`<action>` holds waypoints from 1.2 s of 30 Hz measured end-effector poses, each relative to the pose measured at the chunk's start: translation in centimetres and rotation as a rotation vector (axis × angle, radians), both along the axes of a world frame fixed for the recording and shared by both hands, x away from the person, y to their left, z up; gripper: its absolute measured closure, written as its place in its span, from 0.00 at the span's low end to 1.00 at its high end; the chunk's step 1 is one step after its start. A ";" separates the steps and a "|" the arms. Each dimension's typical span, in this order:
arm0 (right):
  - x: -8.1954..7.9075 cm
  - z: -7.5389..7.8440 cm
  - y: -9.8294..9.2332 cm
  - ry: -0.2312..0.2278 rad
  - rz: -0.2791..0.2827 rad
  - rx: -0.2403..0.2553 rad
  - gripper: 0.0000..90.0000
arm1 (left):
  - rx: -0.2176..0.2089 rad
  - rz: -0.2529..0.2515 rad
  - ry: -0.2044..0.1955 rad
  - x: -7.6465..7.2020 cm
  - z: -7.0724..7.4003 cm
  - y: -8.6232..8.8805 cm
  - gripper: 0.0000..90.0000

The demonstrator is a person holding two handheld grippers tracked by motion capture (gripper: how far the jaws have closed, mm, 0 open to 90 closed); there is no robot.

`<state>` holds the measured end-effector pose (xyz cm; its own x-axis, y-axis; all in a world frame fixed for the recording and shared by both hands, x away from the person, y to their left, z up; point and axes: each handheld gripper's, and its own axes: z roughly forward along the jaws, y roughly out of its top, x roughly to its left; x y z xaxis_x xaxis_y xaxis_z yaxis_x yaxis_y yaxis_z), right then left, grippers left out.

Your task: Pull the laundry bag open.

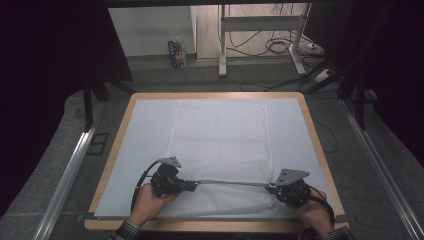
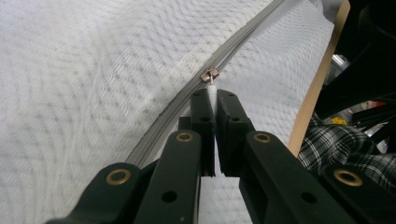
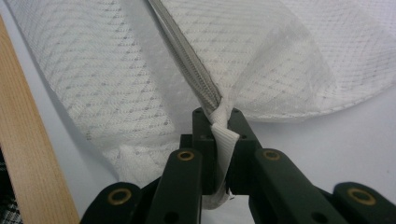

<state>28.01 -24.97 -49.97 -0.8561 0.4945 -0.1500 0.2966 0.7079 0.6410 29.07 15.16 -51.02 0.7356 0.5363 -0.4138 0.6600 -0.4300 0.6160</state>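
High view: mesh bag [image 1: 220, 145] lies flat on the white mat [image 1: 145, 150] covering the counter [image 1: 312, 125]. Its zipper [image 1: 232, 183] runs taut along the near edge, from 9 o'clock to 3 o'clock, between my two grippers. My left gripper [image 1: 192, 185] sits at about 7 o'clock on the counter, my right gripper [image 1: 270, 188] at about 5 o'clock. Each points in toward the other. My hands come up from the bottom edge, with checked cuffs at both wrists.

Left gripper view: my fingers [image 2: 201, 112] are closed on the white pull tab [image 2: 212, 94]. The metal slider [image 2: 209, 74] sits at 12 o'clock, just past the tips, on the grey zipper. The zipper runs off toward 1 o'clock and back toward 7 o'clock. Mesh lies on both sides of it. Counter's wooden edge at 3 o'clock, a checked sleeve [image 2: 336, 144] beyond it.

Right gripper view: my fingers [image 3: 203, 126] are clamped on the white fabric loop [image 3: 224, 140] at the zipper's end. The zipper leads away toward 11 o'clock. Mesh bunches around the tips and fans out to 2 o'clock. Bare mat at 4 o'clock, wooden edge at 8 o'clock.
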 end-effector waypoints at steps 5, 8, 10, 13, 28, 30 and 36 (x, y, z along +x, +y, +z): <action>0.0 0.0 0.1 0.001 -0.001 -0.001 0.93 | 0.006 0.016 0.004 -0.3 -0.1 0.6 0.97; 0.0 0.0 0.1 0.002 0.000 0.000 0.93 | 0.010 0.026 0.005 -0.5 -0.2 1.0 0.97; 0.0 0.0 0.1 0.003 -0.001 0.000 0.93 | 0.010 0.032 0.007 -0.6 -0.3 1.2 0.97; 0.0 0.0 0.1 0.001 -0.001 -0.001 0.93 | 0.016 0.040 0.004 -0.8 -0.3 1.5 0.97; 0.0 -0.1 0.1 0.003 -0.002 -0.002 0.93 | 0.017 0.077 0.016 -1.3 -0.6 3.1 0.97; 0.0 -0.1 0.2 0.003 -0.003 -0.003 0.93 | 0.021 0.085 0.011 -1.5 -0.5 3.4 0.97; 0.0 -0.1 0.1 0.002 -0.006 -0.004 0.93 | 0.029 0.108 0.008 -1.7 -0.7 4.2 0.97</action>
<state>28.04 -24.86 -50.06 -0.8534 0.4992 -0.1504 0.3021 0.7086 0.6376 27.41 19.39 -51.68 0.6699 0.6238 -0.4026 0.7080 -0.3738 0.5992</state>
